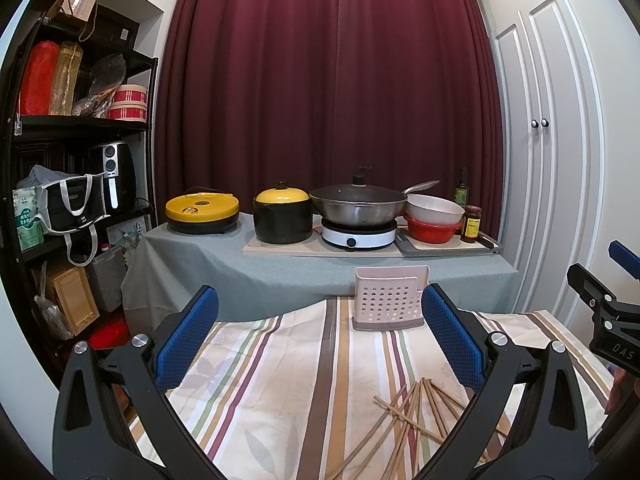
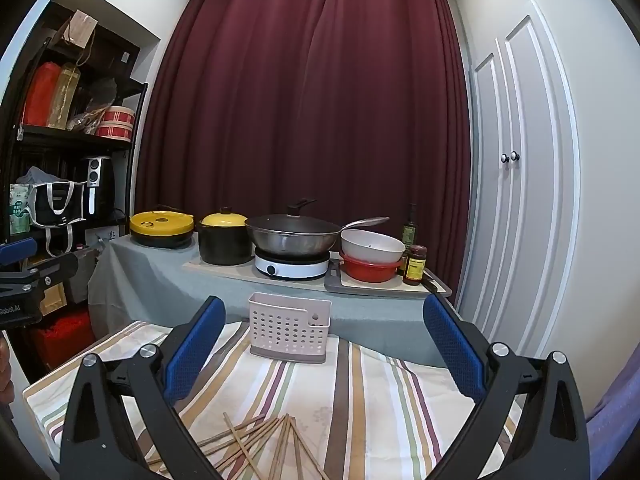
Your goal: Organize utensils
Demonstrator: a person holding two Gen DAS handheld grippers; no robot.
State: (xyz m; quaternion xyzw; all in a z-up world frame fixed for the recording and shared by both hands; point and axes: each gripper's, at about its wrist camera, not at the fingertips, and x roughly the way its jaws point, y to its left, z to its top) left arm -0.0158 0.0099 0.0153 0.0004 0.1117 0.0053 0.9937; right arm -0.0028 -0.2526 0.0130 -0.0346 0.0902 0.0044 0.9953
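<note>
A striped cloth covers the desk in front of a red curtain. Both the left tool and right tool hang spread and empty. The chopsticks lie scattered near; the holder stands upright beyond. Best pinch one pair mid-length, since crossed sticks could snag.

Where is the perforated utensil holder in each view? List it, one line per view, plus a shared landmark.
Left wrist: utensil holder stands right of centre at the striped cloth's far edge, beside the right finger.
Right wrist: utensil holder stands left of centre, nearer the left finger.
Shared landmark: the white induction cooker behind it.
</note>
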